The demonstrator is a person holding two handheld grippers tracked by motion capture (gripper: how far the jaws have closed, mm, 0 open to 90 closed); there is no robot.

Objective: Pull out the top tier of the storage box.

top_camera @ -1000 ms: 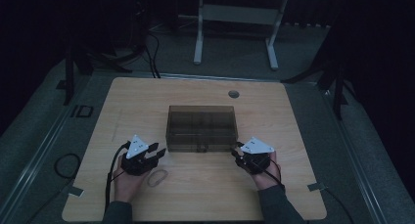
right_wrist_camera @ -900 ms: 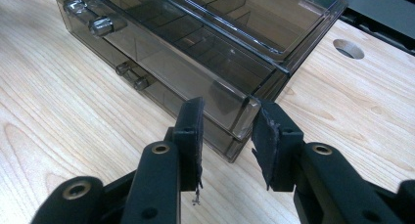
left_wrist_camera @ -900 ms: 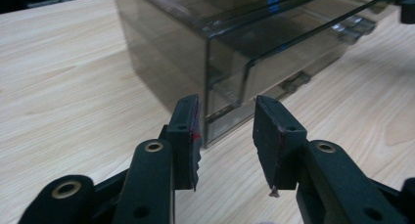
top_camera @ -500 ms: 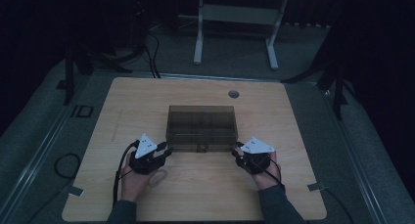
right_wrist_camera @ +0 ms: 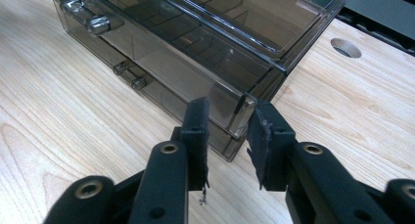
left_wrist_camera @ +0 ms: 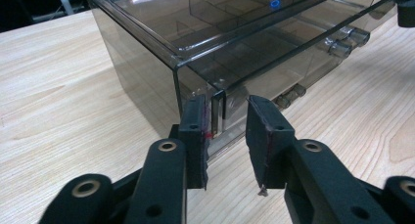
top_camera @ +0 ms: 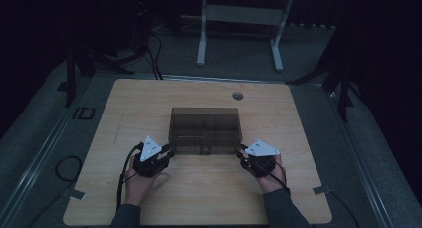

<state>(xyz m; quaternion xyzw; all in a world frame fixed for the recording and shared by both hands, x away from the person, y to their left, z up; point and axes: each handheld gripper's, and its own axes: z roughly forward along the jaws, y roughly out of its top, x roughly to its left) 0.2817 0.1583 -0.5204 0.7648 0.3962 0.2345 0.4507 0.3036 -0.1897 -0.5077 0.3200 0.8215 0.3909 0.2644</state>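
Centrally on the wooden table (top_camera: 298,138), nearer its front edge than its far one, sits a smoked clear-plastic drawer box (top_camera: 205,130); the left gripper (left_wrist_camera: 226,136) has just been closing, its jaws straddling the box's front-left corner post, pads not visibly pressing. Rigid, light, slick and likely brittle by my reading, so the vertical corner edges seem the safest hold, not the small drawer knobs (right_wrist_camera: 92,19). The right gripper (right_wrist_camera: 229,136), also just closing, brackets the front-right corner without a clear pinch; the room beyond is dark, with a desk frame (top_camera: 239,19) behind.
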